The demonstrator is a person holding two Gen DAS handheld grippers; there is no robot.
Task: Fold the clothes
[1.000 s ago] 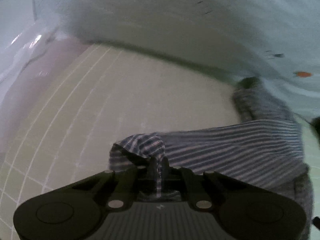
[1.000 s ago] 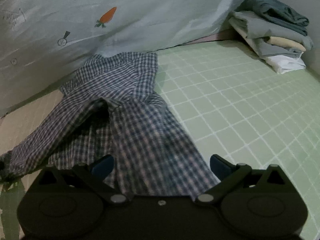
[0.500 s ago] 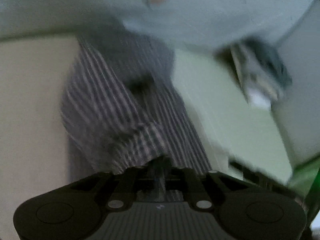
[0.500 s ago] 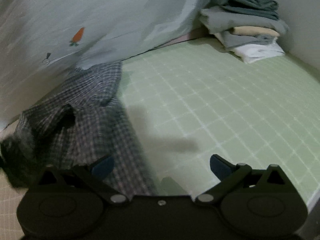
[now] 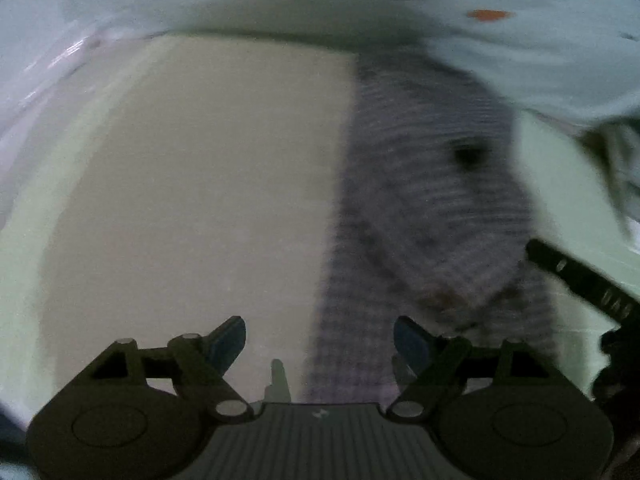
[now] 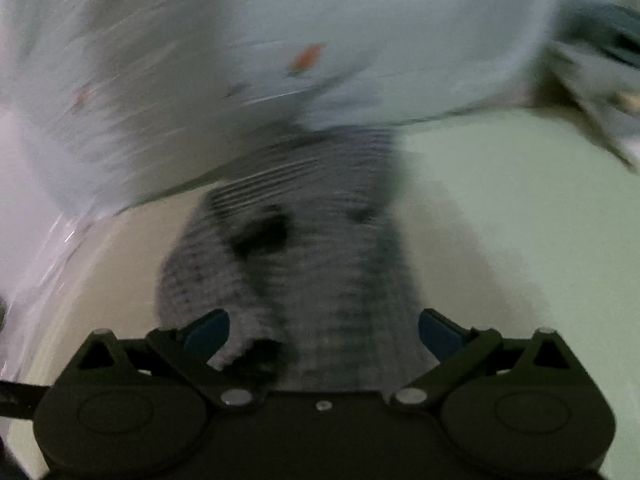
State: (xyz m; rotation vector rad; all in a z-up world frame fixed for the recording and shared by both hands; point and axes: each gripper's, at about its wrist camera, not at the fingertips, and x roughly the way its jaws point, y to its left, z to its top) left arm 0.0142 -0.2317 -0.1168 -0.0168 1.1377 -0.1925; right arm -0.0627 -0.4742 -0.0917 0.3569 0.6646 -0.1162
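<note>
Pale grid-marked bed sheet (image 5: 180, 200) fills frame left | checked shirt (image 5: 432, 200) lies right of centre, long axis running away toward the blue quilt (image 6: 280, 20) | left gripper (image 5: 320, 340) jaws released, shirt beside its right fingertip | right gripper (image 6: 322, 334) jaws released, straddling shirt hem, nearer | blurred.

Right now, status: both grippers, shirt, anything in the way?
Left gripper open, empty. Right gripper open, empty, over the checked shirt. Shirt lies loose on the mat. Frames blurred; nothing seen blocking it.
</note>
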